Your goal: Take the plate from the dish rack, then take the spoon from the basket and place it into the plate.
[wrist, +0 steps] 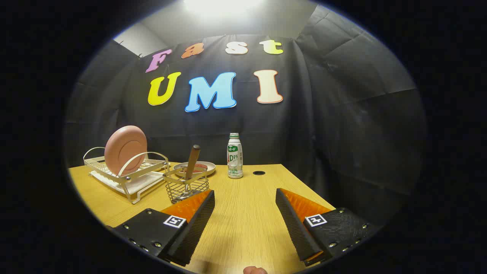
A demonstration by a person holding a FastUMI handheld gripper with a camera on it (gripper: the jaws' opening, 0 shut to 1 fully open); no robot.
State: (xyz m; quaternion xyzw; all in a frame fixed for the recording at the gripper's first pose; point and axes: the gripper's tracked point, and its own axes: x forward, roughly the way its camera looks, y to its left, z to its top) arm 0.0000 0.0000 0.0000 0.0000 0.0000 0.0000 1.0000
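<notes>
The gripper [245, 194] hangs over the wooden table [243, 228] with its fingers spread wide and nothing between them but bare tabletop. Nothing is gripped.

Looking out from the fingertips: the wire basket [186, 186] sits just ahead of the left finger, at about eleven o'clock, and the spoon [191, 160] stands in it handle up, leaning slightly to the right, its bowl down among the wires. Just behind the basket lies a small flat dish [207, 166].

Further out, at about ten o'clock, is the dish rack [125, 175], and the pink plate [125, 149] stands on edge in it, tilted back, its underside turned toward us. That's the first target. It lies well off to the left of where the fingers point, so I'd judge the gripper has to swing left and come at the rim, with the jaws lined up across the plate's thin edge.

At twelve o'clock a bottle [235, 156] stands upright, with a small dark hole [258, 172] in the tabletop just to its right.
</notes>
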